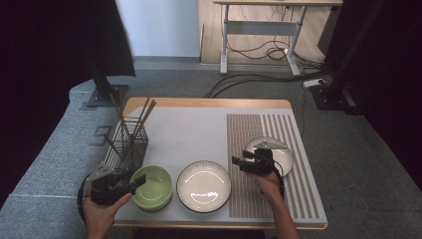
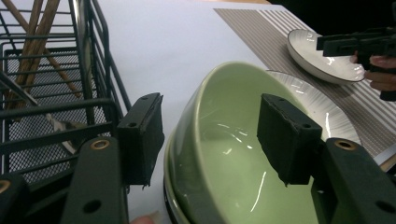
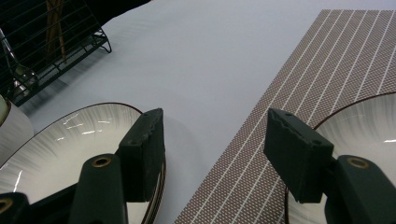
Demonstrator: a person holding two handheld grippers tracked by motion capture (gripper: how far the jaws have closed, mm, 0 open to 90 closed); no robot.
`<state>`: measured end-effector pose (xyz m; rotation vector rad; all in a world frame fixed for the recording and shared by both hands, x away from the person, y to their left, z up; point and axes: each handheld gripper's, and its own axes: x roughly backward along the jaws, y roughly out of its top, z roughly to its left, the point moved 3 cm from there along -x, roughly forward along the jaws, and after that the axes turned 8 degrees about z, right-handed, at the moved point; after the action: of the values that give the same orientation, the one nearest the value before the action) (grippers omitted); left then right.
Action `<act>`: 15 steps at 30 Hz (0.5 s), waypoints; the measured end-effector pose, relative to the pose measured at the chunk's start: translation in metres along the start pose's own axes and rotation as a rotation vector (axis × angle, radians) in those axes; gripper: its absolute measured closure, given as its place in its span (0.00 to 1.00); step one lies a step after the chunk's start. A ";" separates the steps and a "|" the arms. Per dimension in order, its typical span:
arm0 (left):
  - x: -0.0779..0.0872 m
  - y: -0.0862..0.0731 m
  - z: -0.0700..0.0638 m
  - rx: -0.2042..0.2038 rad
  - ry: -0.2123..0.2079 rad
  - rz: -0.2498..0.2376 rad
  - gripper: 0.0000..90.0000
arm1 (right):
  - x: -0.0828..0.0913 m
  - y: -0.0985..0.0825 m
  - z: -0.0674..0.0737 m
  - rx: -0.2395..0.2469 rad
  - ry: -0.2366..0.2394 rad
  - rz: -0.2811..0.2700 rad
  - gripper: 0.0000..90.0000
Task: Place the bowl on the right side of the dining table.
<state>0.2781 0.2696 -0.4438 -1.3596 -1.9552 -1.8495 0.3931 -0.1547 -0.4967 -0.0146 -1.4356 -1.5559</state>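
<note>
I can read no text, label, brand, number or sign anywhere in these views.

Wire rack (image 1: 130,137) crowding my left claw (image 1: 133,183) beside the green bowl (image 1: 152,186), bare table (image 1: 194,134) beyond the bowl
</note>
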 end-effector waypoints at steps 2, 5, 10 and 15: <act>-0.001 -0.001 0.001 0.002 0.002 0.006 0.46 | 0.000 0.000 0.000 0.000 -0.001 -0.004 0.43; -0.004 -0.002 0.002 0.005 0.001 0.015 0.47 | 0.001 0.000 -0.001 -0.004 -0.002 -0.003 0.43; -0.008 -0.003 0.001 0.003 -0.002 0.022 0.50 | 0.000 0.001 -0.001 -0.009 -0.004 -0.001 0.43; -0.012 -0.003 0.000 -0.006 -0.001 0.032 0.54 | 0.001 0.000 -0.002 -0.015 -0.009 0.001 0.43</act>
<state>0.2830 0.2638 -0.4532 -1.3848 -1.9183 -1.8427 0.3941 -0.1563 -0.4965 -0.0315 -1.4308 -1.5674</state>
